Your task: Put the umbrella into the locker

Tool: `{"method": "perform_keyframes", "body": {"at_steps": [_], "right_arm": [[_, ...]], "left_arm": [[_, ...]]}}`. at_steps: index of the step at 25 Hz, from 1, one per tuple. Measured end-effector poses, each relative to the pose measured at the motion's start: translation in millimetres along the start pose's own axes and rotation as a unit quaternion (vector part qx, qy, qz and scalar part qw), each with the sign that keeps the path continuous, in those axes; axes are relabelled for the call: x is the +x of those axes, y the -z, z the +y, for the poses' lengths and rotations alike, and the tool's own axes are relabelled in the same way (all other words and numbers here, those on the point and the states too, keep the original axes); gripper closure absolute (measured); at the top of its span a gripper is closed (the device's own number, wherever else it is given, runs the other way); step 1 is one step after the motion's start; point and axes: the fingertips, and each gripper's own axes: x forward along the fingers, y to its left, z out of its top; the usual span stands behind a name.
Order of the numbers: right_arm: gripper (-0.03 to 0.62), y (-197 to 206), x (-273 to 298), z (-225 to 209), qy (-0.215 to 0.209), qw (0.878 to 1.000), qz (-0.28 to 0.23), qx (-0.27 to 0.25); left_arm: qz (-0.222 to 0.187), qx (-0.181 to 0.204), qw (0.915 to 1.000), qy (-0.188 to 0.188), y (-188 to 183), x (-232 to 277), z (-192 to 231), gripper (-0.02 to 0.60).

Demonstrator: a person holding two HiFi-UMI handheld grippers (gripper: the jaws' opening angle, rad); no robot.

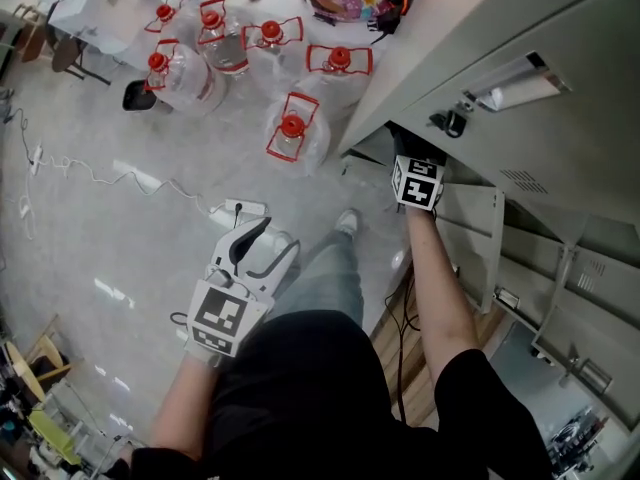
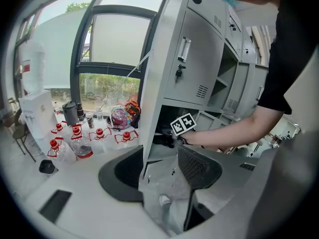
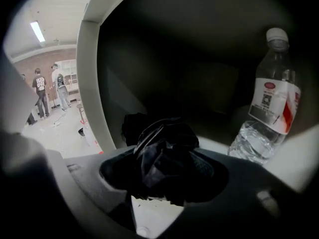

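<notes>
The folded black umbrella point(image 3: 162, 151) sits between the jaws of my right gripper point(image 3: 164, 177), which is shut on it, inside a dark lower compartment of the grey locker point(image 3: 92, 83). In the head view only that gripper's marker cube point(image 1: 417, 183) shows at the compartment's mouth; its jaws are hidden inside. From the left gripper view the same cube point(image 2: 183, 124) shows at the locker point(image 2: 194, 68). My left gripper point(image 1: 268, 240) hangs open over the floor with nothing between its fingers; in its own view it point(image 2: 162, 176) points toward the locker's base.
A clear water bottle point(image 3: 269, 108) stands inside the compartment, right of the umbrella. Several water jugs with red handles point(image 1: 290, 128) crowd the floor left of the locker. A power strip with a cable point(image 1: 240, 208) lies near my feet. An open locker door point(image 1: 470, 228) hangs beside my right arm.
</notes>
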Motion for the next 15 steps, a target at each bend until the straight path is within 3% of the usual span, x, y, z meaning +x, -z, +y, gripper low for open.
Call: {"method": "perform_keyframes", "body": {"at_steps": [15], "right_arm": [[0.267,-14.6,10.8,2.5,0.022,0.999,-0.007,-0.045]], "left_arm": [[-0.001,-0.017,0.9999,-0.002,7.6,-7.5,2.4,0.353]]}}
